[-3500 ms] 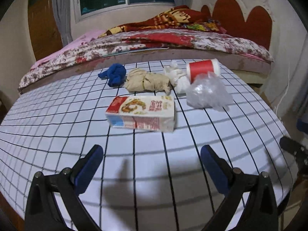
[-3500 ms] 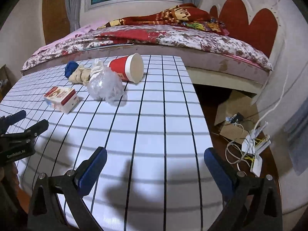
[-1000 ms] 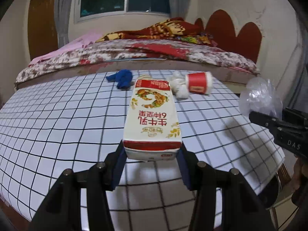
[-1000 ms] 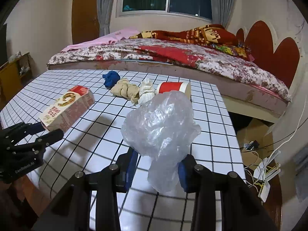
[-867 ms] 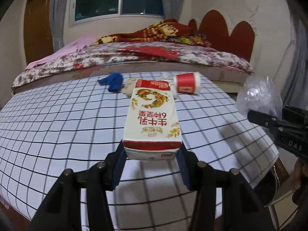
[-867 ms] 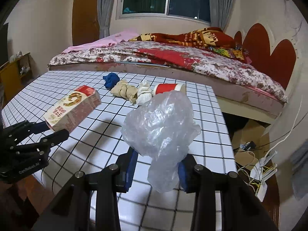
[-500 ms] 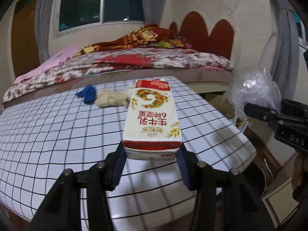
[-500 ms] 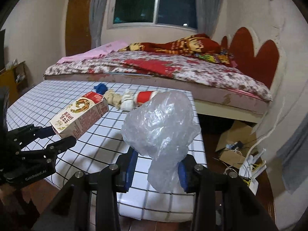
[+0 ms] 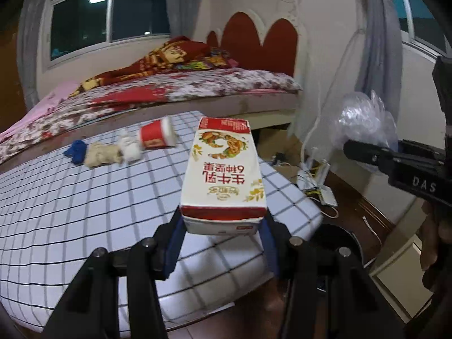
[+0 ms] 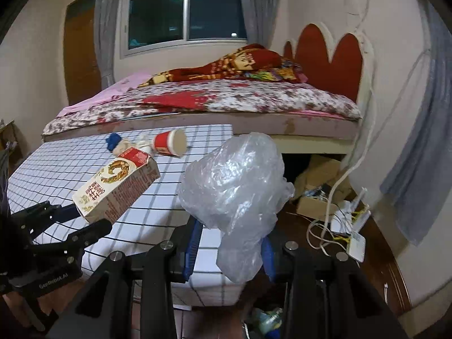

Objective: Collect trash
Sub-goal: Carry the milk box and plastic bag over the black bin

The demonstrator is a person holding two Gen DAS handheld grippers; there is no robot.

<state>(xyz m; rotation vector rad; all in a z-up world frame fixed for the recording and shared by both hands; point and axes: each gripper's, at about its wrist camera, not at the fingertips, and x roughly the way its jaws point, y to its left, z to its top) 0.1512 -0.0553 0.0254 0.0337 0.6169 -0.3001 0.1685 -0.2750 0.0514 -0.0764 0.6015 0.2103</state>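
My left gripper (image 9: 223, 243) is shut on a white and red milk carton (image 9: 223, 175) and holds it in the air over the right edge of the checked table (image 9: 84, 197). The carton also shows in the right wrist view (image 10: 115, 183). My right gripper (image 10: 230, 248) is shut on a crumpled clear plastic bag (image 10: 234, 192), held off the table's right end; the bag also shows in the left wrist view (image 9: 364, 121). On the table lie a red paper cup (image 9: 155, 137), white crumpled paper (image 9: 128, 148), a tan wad (image 9: 101, 154) and a blue wad (image 9: 75, 151).
A dark round bin (image 9: 336, 237) stands on the floor below the table's right edge. Cables and a white router (image 10: 347, 228) lie on the floor, with a cardboard box (image 10: 316, 180) under the bed (image 10: 226, 101). A grey curtain (image 10: 423, 155) hangs at the right.
Both grippers have swung right, from over the table to its right edge, carrying the carton and the bag. The floor and bin have come into view.
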